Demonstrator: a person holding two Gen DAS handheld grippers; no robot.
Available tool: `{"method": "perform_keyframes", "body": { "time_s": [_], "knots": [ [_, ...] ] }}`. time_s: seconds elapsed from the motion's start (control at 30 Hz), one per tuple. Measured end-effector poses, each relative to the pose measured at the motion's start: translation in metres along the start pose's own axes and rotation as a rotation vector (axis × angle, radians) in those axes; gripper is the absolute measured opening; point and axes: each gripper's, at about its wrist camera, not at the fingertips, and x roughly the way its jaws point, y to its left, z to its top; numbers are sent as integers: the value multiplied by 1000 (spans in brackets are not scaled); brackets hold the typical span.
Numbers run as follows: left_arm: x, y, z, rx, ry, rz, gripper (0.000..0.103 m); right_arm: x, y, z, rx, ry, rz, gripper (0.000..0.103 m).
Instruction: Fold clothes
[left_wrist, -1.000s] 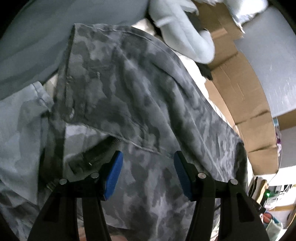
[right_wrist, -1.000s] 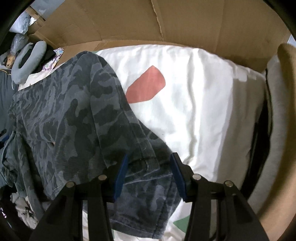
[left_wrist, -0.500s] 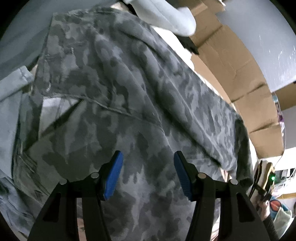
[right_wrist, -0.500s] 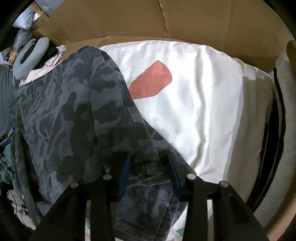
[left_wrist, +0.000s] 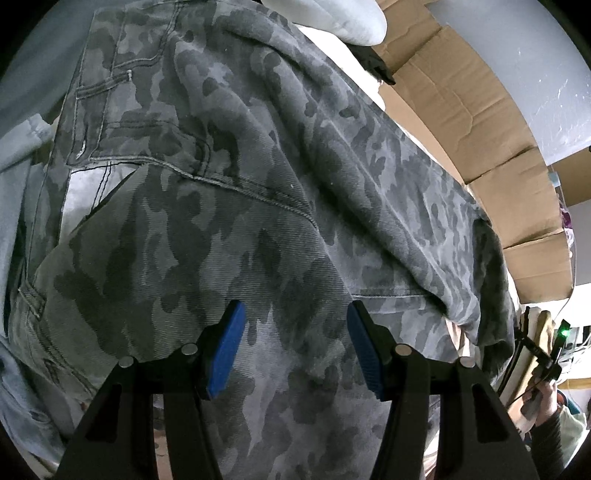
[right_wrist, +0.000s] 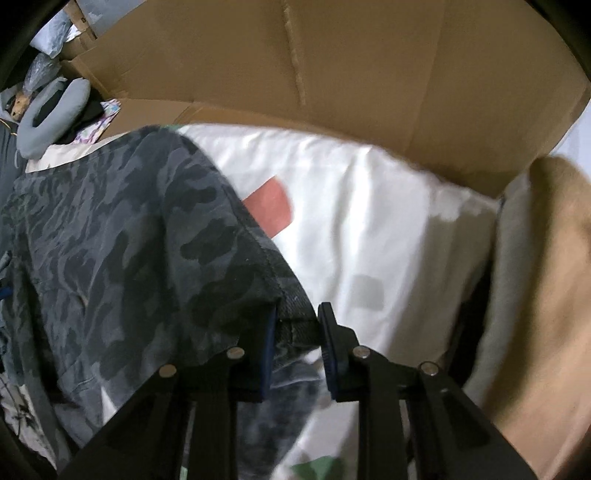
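Right tongs (right_wrist: 295, 328) gripping camo trousers (right_wrist: 122, 251) hem, left tongs (left_wrist: 293, 332) spread above

One camouflage trousers (left_wrist: 258, 184) — two claws (left_wrist: 293, 349) — one neck pillow (right_wrist: 51, 118).

A cluttered home bedroom. A white sheet (right_wrist: 369, 221) covers a bed, flattened cardboard (right_wrist: 332, 74) lines the wall, and a neck pillow (right_wrist: 55, 110) lies nearby.
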Motion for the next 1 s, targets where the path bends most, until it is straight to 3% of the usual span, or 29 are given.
{"method": "perform_keyframes", "body": {
  "time_s": [0.27,0.5,0.7,1.0],
  "knots": [
    [8,1,-3,7,8,-8,58,-13,-4,41,-66,-59,-123,20],
    [8,9,-3,-2,7,-6,58,-16,-15,59,-232,-73,-256,20],
    [9,15,-4,-5,8,-3,58,1,-26,78,-242,-63,-340,19],
    [11,21,-7,-7,13,-1,58,6,-54,79,-218,-28,-432,19]
  ]
}}
